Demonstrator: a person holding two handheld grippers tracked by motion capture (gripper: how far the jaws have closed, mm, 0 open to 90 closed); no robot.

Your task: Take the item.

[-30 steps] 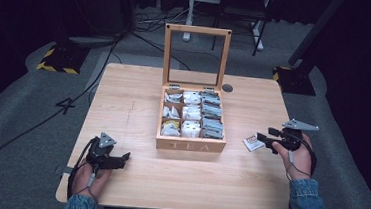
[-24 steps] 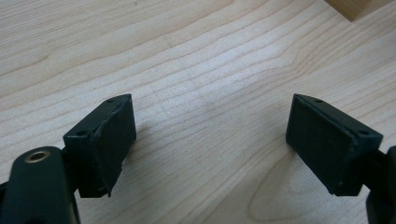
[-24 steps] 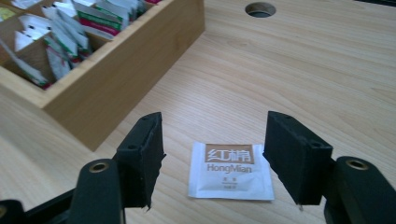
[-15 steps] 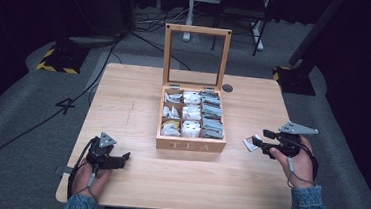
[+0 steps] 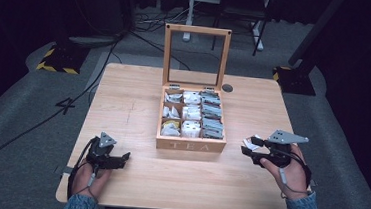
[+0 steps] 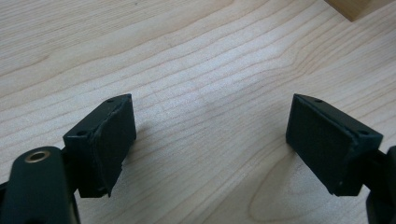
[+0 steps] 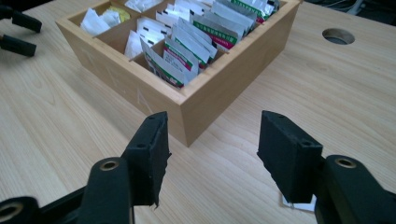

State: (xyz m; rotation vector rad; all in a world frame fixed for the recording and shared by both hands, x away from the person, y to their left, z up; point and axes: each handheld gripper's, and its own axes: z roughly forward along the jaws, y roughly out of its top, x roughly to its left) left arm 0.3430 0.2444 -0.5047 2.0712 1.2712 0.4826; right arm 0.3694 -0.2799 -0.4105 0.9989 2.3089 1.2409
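A wooden tea box (image 5: 190,144) marked TEA stands mid-table with its glass lid (image 5: 195,55) upright. Its compartments hold several tea packets (image 7: 187,42). My right gripper (image 5: 249,146) hovers open just right of the box, low over the table. In the right gripper view its jaws (image 7: 212,140) point at the box's near corner, and a white packet (image 7: 296,205) lies on the table under the right jaw. The same packet (image 5: 251,141) shows in the high view. My left gripper (image 5: 121,158) rests open at the front left, with bare wood between its jaws (image 6: 210,135).
The wooden table (image 5: 123,104) has a round cable hole (image 5: 227,88) behind the box. A corner of the box (image 6: 355,7) shows at the top right of the left gripper view. Dark floor with cables surrounds the table.
My right gripper has drifted slightly left and toward the front edge, staying open. The left gripper and the box have not moved.
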